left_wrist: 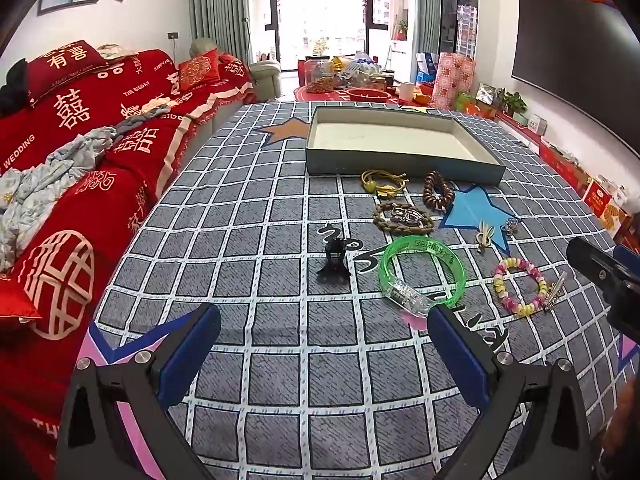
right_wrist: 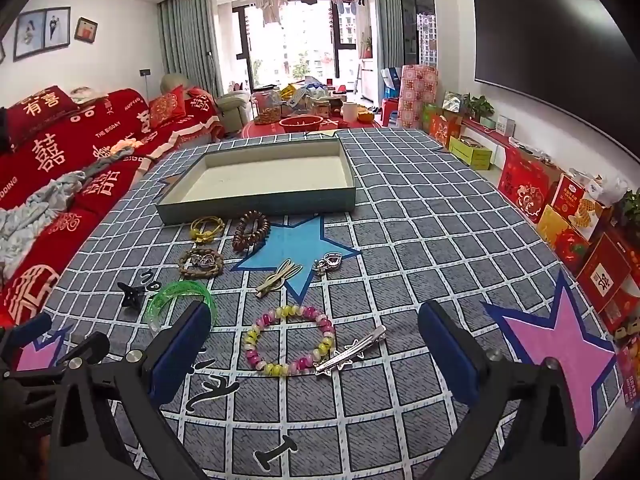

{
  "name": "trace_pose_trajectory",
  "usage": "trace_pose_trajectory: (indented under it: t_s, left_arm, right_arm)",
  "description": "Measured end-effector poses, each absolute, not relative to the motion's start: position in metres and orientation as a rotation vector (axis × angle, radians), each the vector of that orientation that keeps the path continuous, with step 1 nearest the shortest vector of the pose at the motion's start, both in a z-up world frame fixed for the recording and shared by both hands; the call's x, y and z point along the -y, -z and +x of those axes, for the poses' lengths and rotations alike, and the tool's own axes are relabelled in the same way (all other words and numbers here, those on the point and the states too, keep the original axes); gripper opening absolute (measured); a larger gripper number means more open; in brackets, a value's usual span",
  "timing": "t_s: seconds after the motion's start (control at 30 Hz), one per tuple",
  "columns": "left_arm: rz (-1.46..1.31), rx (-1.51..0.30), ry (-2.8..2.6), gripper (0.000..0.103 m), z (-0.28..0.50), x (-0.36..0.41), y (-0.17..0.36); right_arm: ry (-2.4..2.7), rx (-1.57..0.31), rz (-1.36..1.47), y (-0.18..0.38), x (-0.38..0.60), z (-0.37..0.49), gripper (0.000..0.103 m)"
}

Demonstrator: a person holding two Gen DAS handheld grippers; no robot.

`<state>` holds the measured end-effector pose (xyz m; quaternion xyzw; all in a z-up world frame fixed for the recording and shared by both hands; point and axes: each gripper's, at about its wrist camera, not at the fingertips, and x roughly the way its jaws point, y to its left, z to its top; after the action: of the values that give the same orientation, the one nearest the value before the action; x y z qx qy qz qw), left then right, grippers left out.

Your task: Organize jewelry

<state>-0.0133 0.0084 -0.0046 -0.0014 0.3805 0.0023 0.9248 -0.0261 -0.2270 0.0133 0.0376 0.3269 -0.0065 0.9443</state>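
Observation:
Jewelry lies on a grey checked cloth before an empty shallow box (left_wrist: 400,160) (right_wrist: 256,204). In the left wrist view I see a black claw clip (left_wrist: 334,262), a green bangle (left_wrist: 422,270), a pink-yellow bead bracelet (left_wrist: 520,286), a silver clip (left_wrist: 556,292), a brown bead bracelet (left_wrist: 438,190) and a yellow cord (left_wrist: 384,182). My left gripper (left_wrist: 324,318) is open and empty, short of the claw clip. My right gripper (right_wrist: 314,318) is open and empty, just before the bead bracelet (right_wrist: 288,340) and silver clip (right_wrist: 352,350).
A woven brown bracelet (right_wrist: 200,264), a gold hair clip (right_wrist: 278,278) and a silver keyring (right_wrist: 328,262) lie nearer the box. A red-covered sofa (left_wrist: 80,160) runs along the left. Red boxes (right_wrist: 580,232) line the right wall under a television (right_wrist: 552,40).

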Motion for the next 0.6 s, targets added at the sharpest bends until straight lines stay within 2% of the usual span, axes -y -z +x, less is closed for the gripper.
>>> trace_pose_trajectory:
  t_s: [0.6]
  left_arm:
    - [0.02,-0.779,0.0,0.103,-0.0167,-0.0057,0.0041]
  right_arm:
    - [0.015,-0.652,0.072,-0.0165,0.2227,-0.0311,0.103]
